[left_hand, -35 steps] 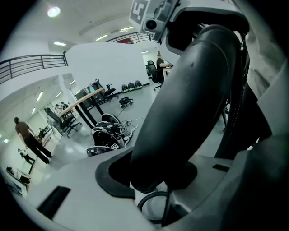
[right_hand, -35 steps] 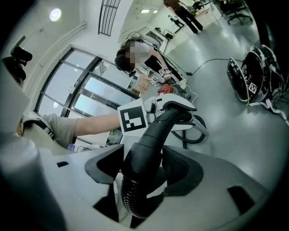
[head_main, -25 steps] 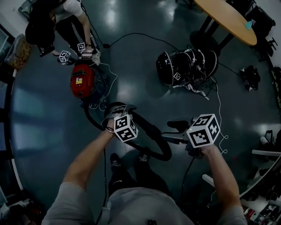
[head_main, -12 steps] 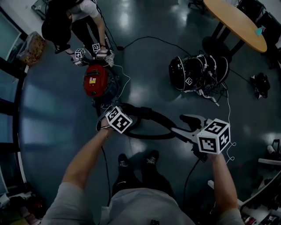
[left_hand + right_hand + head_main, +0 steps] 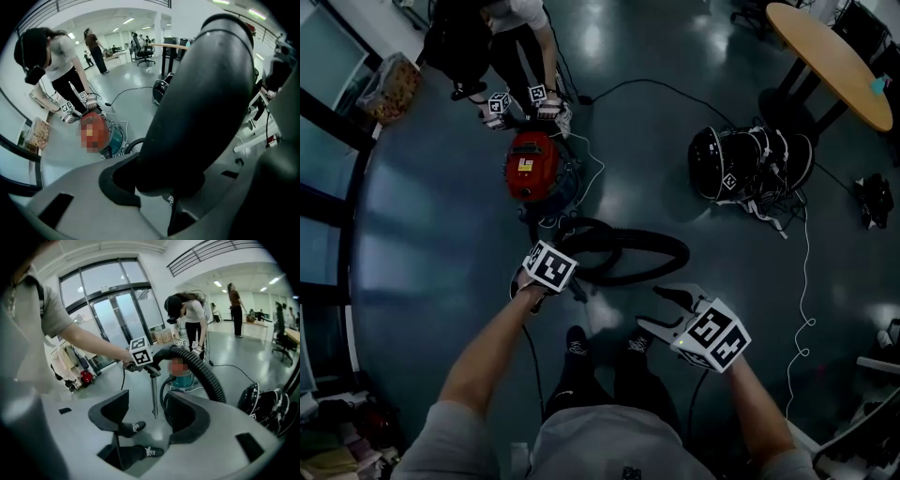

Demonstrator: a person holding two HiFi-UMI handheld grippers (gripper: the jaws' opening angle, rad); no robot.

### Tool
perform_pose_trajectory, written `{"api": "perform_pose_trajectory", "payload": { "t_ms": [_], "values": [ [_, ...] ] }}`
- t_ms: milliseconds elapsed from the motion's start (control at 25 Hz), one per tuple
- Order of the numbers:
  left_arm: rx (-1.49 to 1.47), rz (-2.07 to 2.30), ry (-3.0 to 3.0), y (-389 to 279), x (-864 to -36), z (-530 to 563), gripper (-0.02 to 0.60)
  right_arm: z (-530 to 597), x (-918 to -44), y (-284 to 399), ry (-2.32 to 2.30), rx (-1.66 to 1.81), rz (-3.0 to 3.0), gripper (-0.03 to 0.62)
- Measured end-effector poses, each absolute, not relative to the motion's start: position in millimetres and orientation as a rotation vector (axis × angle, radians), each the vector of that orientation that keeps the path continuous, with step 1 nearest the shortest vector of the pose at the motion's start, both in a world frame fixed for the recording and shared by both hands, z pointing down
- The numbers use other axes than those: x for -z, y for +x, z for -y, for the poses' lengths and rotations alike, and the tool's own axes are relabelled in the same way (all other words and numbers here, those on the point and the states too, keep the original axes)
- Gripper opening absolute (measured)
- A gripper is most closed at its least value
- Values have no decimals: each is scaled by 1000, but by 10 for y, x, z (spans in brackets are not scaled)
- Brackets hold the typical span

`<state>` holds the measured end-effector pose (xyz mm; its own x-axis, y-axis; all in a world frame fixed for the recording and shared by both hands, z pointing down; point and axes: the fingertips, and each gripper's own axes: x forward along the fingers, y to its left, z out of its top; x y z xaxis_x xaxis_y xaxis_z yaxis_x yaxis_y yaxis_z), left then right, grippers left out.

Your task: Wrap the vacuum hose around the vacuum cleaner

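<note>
Fingers (image 5: 70, 206) around vacuum hose (image 5: 201, 93), left arm (image 5: 487, 347) outstretched

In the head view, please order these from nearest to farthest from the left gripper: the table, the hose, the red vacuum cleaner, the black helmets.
1. hose: held between the jaws of the left gripper.
2. vacuum cleaner: on the floor straight ahead.
3. helmets: on the floor, ahead and to the right.
4. table: far upper right corner.
</note>
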<state>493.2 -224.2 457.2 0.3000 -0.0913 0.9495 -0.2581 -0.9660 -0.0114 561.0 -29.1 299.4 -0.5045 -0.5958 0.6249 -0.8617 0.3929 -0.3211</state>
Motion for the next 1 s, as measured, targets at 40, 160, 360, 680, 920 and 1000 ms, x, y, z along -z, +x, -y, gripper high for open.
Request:
{"api": "perform_pose_trajectory", "payload": {
  "t_ms": [40, 160, 360, 680, 920, 1000],
  "values": [
    [-1748, 351, 2390, 4831, -4555, 2253, 152, 306, -3117, 5434, 1207, -865, 2243, 264],
    [-1729, 395, 2337, 4582, -4504, 2246, 152, 347, -3543, 4948, 1097, -868, 2244, 264],
    [-1646, 379, 2252, 4308, -4408, 2066, 152, 533, -4243, 4325, 1027, -916, 2232, 265],
    [-1565, 331, 2114, 3923, -4252, 1810, 152, 967, -5024, 3486, 1193, -915, 2211, 287],
    [-1482, 251, 2052, 3723, -4151, 1696, 152, 1075, -5434, 3103, 1224, -890, 2126, 290],
    [-1451, 224, 2043, 3696, -4106, 1691, 152, 1082, -5507, 3099, 1230, -830, 2085, 288]
  ]
}}
